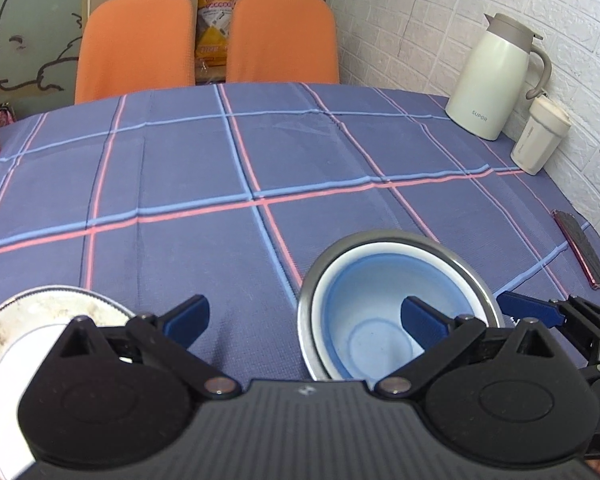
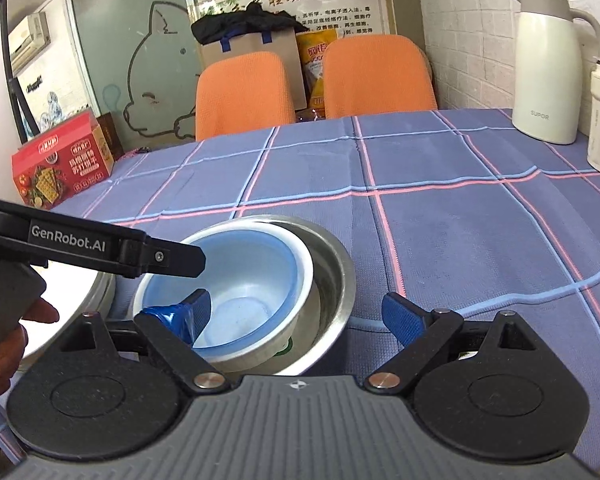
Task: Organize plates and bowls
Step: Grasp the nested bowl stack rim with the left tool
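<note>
Blue bowl (image 1: 380, 320) nested in steel bowl (image 1: 456, 252) on checked desk (image 1: 220, 184), plate (image 1: 16, 328) beside, left gripper (image 1: 304, 320) jaws apart, right gripper (image 2: 296, 316) jaws apart, empty

Blue bowl (image 1: 384, 312) nested upright in steel bowl (image 1: 466, 258); plate (image 1: 24, 320) beside

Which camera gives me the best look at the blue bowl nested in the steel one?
The right wrist view: the blue bowl shows nearly whole, tilted inside the steel bowl, only partly hidden by tong fingers. In the left wrist view, the blue bowl loses its near edge behind the left tongs.
</note>
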The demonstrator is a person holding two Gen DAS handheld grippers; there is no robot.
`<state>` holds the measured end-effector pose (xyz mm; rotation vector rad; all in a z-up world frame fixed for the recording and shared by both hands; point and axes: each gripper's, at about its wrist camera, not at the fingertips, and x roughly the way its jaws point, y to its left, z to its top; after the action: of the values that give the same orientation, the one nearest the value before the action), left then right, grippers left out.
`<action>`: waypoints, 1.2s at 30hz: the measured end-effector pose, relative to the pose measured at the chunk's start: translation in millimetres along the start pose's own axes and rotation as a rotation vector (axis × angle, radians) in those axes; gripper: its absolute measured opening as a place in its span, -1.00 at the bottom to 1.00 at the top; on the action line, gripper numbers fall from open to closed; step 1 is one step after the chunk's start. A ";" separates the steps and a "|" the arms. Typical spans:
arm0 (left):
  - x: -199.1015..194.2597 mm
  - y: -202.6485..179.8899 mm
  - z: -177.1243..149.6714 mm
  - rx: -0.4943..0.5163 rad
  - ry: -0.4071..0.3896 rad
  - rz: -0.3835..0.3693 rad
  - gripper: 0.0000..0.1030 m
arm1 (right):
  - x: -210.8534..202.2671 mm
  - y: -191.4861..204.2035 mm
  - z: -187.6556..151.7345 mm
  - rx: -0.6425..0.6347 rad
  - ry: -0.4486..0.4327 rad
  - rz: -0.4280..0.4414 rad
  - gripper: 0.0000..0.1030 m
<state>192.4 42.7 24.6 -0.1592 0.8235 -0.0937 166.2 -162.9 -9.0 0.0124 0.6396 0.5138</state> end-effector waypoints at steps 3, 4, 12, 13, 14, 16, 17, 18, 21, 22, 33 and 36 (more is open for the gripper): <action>7.9 -0.9 0.5 0.002 0.016 -0.002 0.96 | 9.6 2.6 -0.2 -0.032 0.028 -0.017 0.55; 10.6 -1.5 0.6 0.003 0.020 -0.001 0.96 | 12.4 2.7 -0.3 -0.037 0.036 -0.020 0.55; 31.2 -6.3 -0.9 0.010 0.065 0.009 0.96 | 27.6 4.5 -3.8 -0.040 0.090 -0.055 0.57; 33.9 -6.1 -1.0 0.010 0.073 0.010 0.96 | 28.1 5.9 -2.7 -0.042 0.093 -0.063 0.58; 36.2 -6.5 -1.4 0.012 0.078 0.013 0.96 | 28.1 6.8 -2.3 -0.033 0.096 -0.072 0.58; 39.4 -10.3 -2.0 0.032 0.078 0.036 0.96 | 29.4 11.2 -1.2 -0.018 0.102 -0.104 0.60; 40.6 -11.6 -2.2 0.037 0.078 0.038 0.96 | 29.4 12.6 -1.3 -0.007 0.102 -0.118 0.60; 41.9 -13.1 -2.1 0.042 0.080 0.036 0.96 | 28.8 13.8 -1.8 -0.001 0.101 -0.127 0.60; 45.0 -17.4 -2.9 0.060 0.085 0.048 0.96 | 28.3 13.4 -2.0 0.004 0.100 -0.128 0.64; 46.0 -18.8 -2.9 0.069 0.085 0.056 0.96 | 28.1 12.8 -2.2 0.002 0.099 -0.125 0.65; 47.5 -25.0 -4.7 0.149 0.101 -0.040 0.87 | 22.6 14.0 -2.7 0.012 0.109 -0.108 0.63; 46.7 -23.2 -3.2 0.148 0.107 -0.038 0.80 | 16.7 11.4 -5.1 0.054 0.090 -0.071 0.62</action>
<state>221.2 12.7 -7.2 -0.0300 0.9170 -0.2000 169.5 -145.9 -20.7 0.0176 0.7396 0.4300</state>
